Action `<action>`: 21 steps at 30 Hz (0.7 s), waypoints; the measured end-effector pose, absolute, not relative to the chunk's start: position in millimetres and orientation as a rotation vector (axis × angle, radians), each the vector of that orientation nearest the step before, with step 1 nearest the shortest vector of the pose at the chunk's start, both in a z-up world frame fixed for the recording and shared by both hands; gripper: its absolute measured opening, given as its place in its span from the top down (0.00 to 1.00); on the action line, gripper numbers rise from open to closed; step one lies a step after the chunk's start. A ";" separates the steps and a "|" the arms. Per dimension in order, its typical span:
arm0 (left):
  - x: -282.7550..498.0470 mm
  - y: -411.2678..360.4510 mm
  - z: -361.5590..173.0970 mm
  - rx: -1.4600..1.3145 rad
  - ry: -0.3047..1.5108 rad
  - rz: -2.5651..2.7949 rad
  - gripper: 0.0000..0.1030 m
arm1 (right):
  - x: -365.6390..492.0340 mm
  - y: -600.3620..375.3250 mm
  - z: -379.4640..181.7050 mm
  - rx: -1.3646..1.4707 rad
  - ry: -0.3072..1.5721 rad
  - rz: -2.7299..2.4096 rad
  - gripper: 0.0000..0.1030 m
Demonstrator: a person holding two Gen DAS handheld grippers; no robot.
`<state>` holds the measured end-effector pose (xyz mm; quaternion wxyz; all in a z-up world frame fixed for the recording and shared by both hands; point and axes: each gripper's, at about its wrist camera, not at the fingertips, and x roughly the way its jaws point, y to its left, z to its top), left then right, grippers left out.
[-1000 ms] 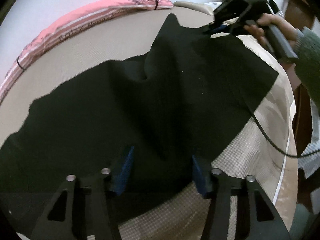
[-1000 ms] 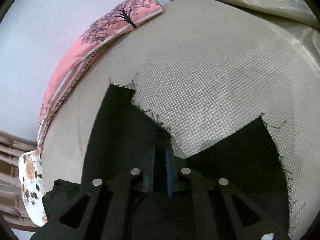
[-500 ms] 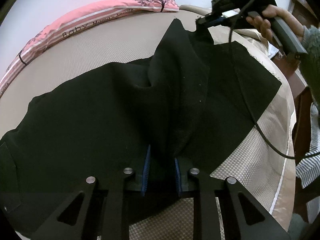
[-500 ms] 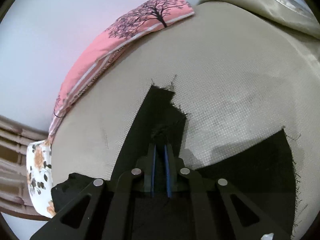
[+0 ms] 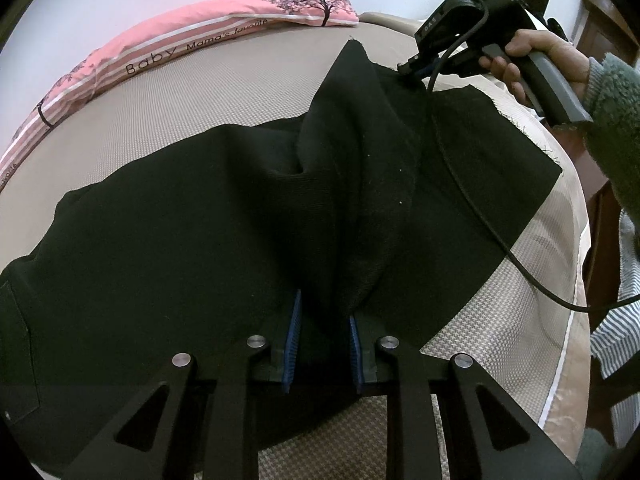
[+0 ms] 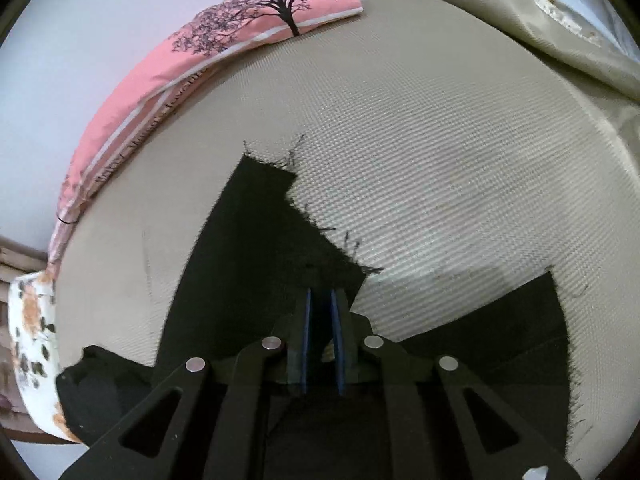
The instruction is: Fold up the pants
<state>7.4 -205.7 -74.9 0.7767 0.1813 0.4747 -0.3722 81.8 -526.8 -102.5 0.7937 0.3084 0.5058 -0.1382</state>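
Note:
Black pants (image 5: pixel 180 240) lie spread over a beige woven bed surface (image 5: pixel 200 96). My left gripper (image 5: pixel 325 316) is shut on a bunched fold of the pants near their middle, and the cloth rises from it in a ridge. At the far end my right gripper (image 5: pixel 412 70), held by a hand (image 5: pixel 532 56), pinches the raised frayed leg end. In the right wrist view, the right gripper (image 6: pixel 320 300) is shut on that leg's hem (image 6: pixel 260 216). The other leg (image 6: pixel 500 332) lies flat at the right.
A pink pillow with a tree print (image 5: pixel 200 40) runs along the bed's far edge by the wall. A floral cloth (image 6: pixel 28 332) hangs at the left. A beige blanket (image 6: pixel 520 28) is piled at the far right. A black cable (image 5: pixel 500 240) trails across the pants.
My left gripper closed on a fold of the pants and bunched it up. The right gripper carried the leg end across the bed, lifting it.

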 end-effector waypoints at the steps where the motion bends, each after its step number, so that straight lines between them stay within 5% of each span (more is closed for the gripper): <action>1: 7.5 -205.8 -74.9 0.390 1.027 -0.805 0.78 | 81.5 -526.3 -100.5 0.652 1.085 -0.304 0.93; 14: -5.3 -216.5 -67.0 0.455 0.971 -0.860 0.79 | -48.4 -526.8 -8.5 0.683 0.818 -0.447 0.99; 21: -16.3 -235.0 -74.1 0.560 0.948 -0.910 0.79 | -128.1 -528.5 -76.4 0.751 0.968 -0.661 0.99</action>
